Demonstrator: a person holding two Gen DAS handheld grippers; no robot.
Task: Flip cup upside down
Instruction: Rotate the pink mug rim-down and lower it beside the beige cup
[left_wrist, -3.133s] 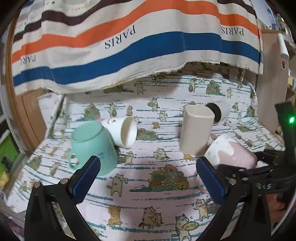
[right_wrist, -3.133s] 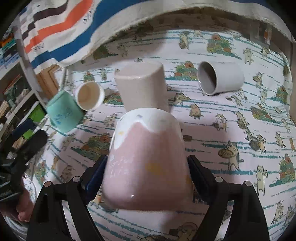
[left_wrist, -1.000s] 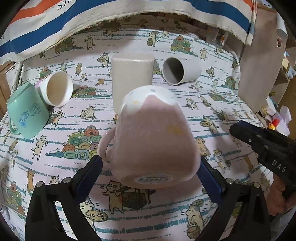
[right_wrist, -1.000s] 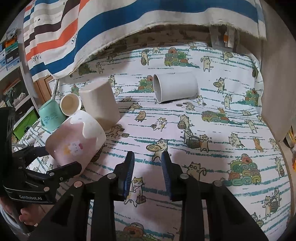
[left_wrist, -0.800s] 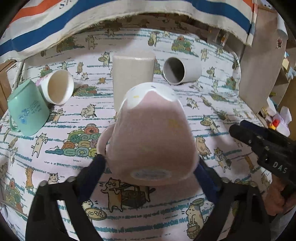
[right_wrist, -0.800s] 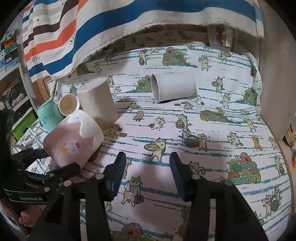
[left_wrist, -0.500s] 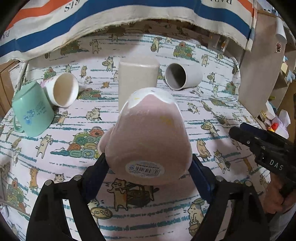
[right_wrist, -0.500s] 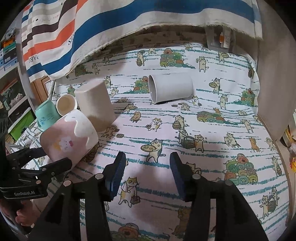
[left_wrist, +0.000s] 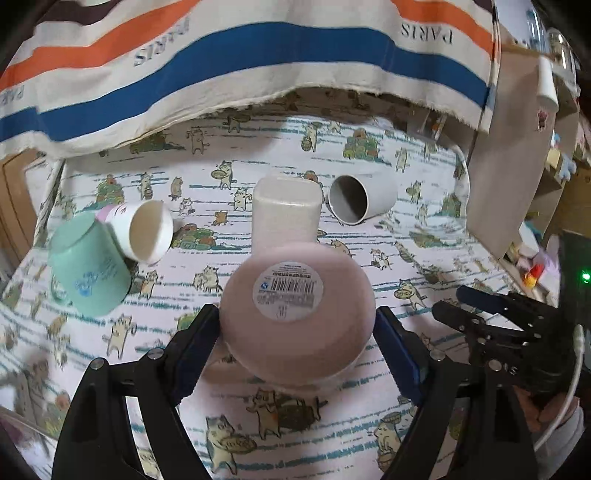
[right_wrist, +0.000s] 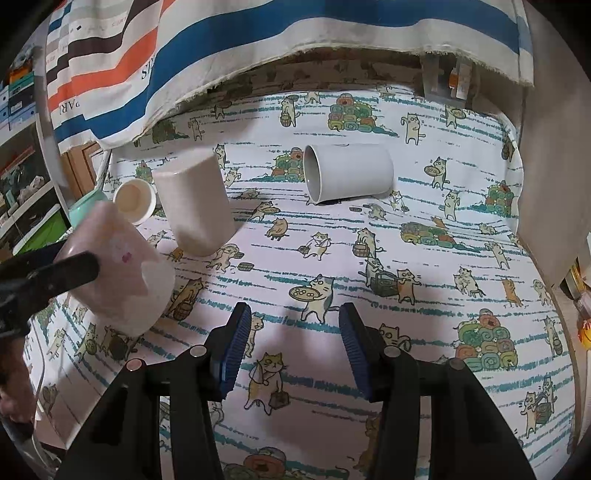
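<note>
A: Left wrist view: the pink cup (left_wrist: 295, 314) is clamped between the blue pads (left_wrist: 195, 343) of the left gripper (left_wrist: 297, 343), base turned to the camera. A round white sticker (left_wrist: 288, 290) with a barcode sits on the base; its small print is too fine to read.

B: Right wrist view shows what that one hides: the cup's side wall (right_wrist: 118, 269), with a faint pink motif and a white band toward the rim. It hangs tilted above the cat-print cloth (right_wrist: 424, 258), rim down and toward the right, base up and to the left. One dark finger (right_wrist: 55, 275) of the left gripper crosses its near side.

A: Right gripper (right_wrist: 291, 347)?

B: Jaws parted, nothing between them, only cloth beneath. From the left view the right gripper (left_wrist: 480, 314) sits low at the right edge, well apart from the cup.

A: Legible writing: "PARIS" on the striped cloth (left_wrist: 258, 55) hung behind, upside down in the left view. Partial letters only in the right view.

B: Other items: beige tumbler (right_wrist: 194, 206) standing mouth down just behind the held cup; grey cup (right_wrist: 347, 171) on its side, mouth left; small white cup (left_wrist: 147, 230) on its side, touching the green mug (left_wrist: 88, 269), which stands inverted.
</note>
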